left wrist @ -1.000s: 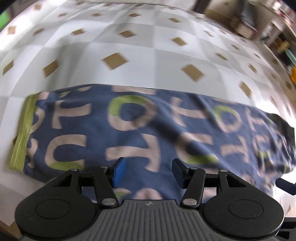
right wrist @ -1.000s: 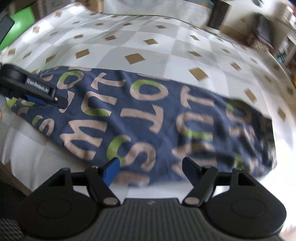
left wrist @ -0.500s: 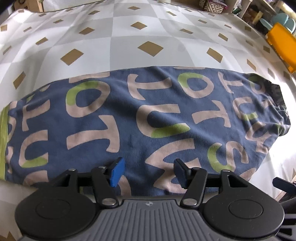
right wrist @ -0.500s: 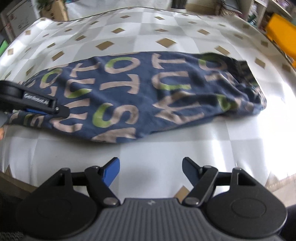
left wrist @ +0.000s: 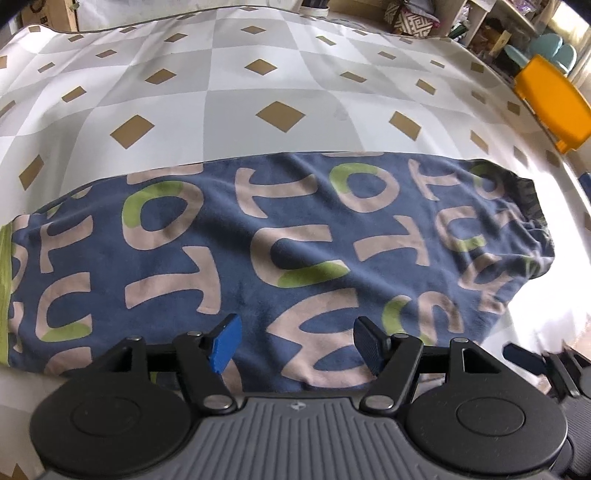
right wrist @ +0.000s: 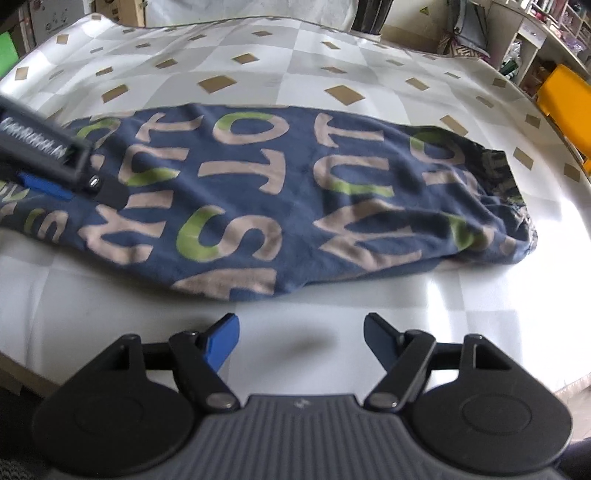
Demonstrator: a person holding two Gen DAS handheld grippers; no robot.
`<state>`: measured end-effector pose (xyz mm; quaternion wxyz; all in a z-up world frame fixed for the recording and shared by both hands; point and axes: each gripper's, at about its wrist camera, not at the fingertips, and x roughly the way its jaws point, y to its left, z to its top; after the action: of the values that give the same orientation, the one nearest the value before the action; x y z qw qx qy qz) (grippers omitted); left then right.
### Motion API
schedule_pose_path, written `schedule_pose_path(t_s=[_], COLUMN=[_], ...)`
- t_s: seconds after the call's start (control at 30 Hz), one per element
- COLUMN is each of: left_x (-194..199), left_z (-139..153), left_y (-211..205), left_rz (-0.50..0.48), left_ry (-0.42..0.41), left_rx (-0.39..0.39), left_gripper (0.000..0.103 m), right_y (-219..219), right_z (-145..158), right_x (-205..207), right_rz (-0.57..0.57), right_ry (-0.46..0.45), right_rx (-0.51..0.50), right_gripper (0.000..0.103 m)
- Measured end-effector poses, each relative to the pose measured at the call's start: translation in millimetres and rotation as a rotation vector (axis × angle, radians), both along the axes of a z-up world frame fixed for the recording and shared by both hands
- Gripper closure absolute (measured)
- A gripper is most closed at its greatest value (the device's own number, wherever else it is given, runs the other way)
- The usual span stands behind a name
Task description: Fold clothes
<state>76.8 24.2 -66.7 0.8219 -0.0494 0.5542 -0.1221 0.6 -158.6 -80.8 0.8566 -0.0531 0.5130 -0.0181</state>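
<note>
A dark blue garment (left wrist: 295, 240) printed with large beige and green letters lies folded into a long strip across the table; its green hem (left wrist: 4, 258) is at the left end. My left gripper (left wrist: 295, 341) hovers over the strip's near edge with its jaws opening; nothing is pinched between them, and the cloth lies below. In the right wrist view the same garment (right wrist: 277, 192) lies ahead, and the left gripper (right wrist: 55, 166) reaches over its left end. My right gripper (right wrist: 299, 339) is open over bare tablecloth, just short of the garment's near edge.
The table carries a grey-and-white chequered cloth with tan diamonds (left wrist: 258, 74). An orange plastic piece (right wrist: 565, 103) stands past the table's right side, with cluttered shelves (right wrist: 524, 33) behind it. The table's front edge (right wrist: 22, 373) runs close at lower left.
The left jaws have spread wider and the left view has shifted right along the garment. The right gripper has drawn back from above the garment to the bare cloth in front of it.
</note>
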Motion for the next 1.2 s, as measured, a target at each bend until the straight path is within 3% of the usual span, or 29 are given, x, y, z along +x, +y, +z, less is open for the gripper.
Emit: schedule_pose_path(t_s=[0.57, 0.87, 1.2], left_x=[-16, 0, 12], left_z=[-1, -19, -23], left_y=[-26, -22, -20], left_rz=[-0.223, -0.113, -0.038], left_ry=[0.024, 0.020, 0.011], left_rx=[-0.015, 0.057, 0.032], left_gripper=[0.037, 0.037, 0.034], right_y=[-34, -38, -10], right_z=[2, 0, 1], right_x=[35, 39, 20], right_rz=[-0.174, -0.203, -0.092], right_ry=[-0.067, -0.061, -0.040], right_rx=[0.202, 0.244, 0.139], right_gripper=[0.030, 0.030, 0.028])
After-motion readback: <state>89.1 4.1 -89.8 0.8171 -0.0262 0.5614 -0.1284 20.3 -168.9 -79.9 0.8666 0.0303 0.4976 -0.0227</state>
